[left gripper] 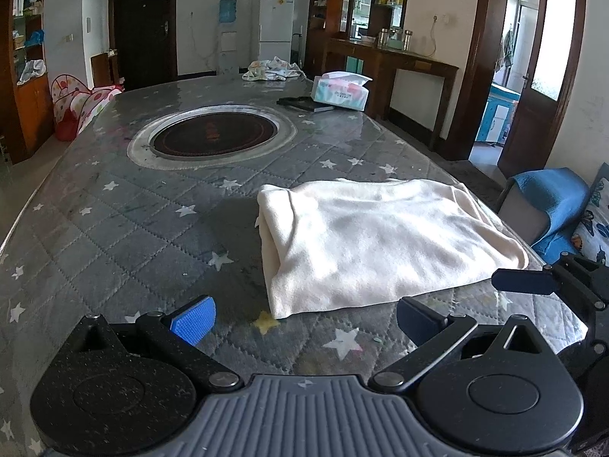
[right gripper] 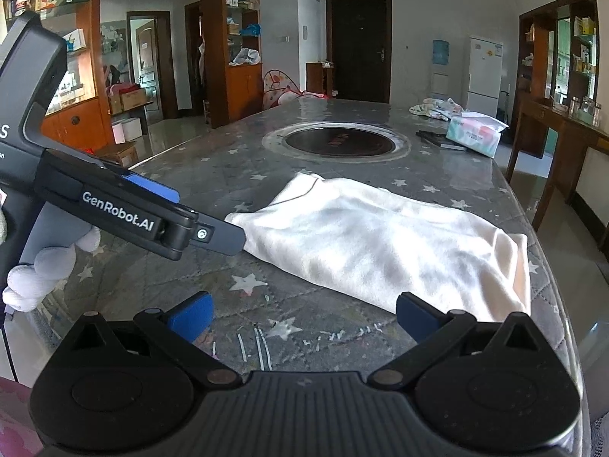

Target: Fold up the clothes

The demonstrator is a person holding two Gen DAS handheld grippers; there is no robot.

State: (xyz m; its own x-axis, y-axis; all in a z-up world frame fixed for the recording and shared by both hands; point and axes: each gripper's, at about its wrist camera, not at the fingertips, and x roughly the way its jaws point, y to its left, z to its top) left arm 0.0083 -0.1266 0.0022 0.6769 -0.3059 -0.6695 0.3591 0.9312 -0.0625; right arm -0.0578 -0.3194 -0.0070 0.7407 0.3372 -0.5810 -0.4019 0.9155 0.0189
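A cream-white garment (left gripper: 373, 243) lies folded into a rough rectangle on the grey star-patterned table (left gripper: 133, 228). It also shows in the right wrist view (right gripper: 380, 243). My left gripper (left gripper: 304, 323) is open and empty, just short of the garment's near edge. My right gripper (right gripper: 304, 320) is open and empty, near the garment's near right corner. The left gripper also shows from the side in the right wrist view (right gripper: 213, 224), its fingertips close to the garment's left corner. Part of the right gripper shows at the right edge of the left wrist view (left gripper: 533, 282).
A round black hotplate (left gripper: 213, 133) is set in the table's middle. A tissue box (left gripper: 340, 91), a dark flat object (left gripper: 300, 103) and a patterned cloth pile (left gripper: 272, 70) lie at the far end. A blue-covered chair (left gripper: 548, 205) stands right of the table.
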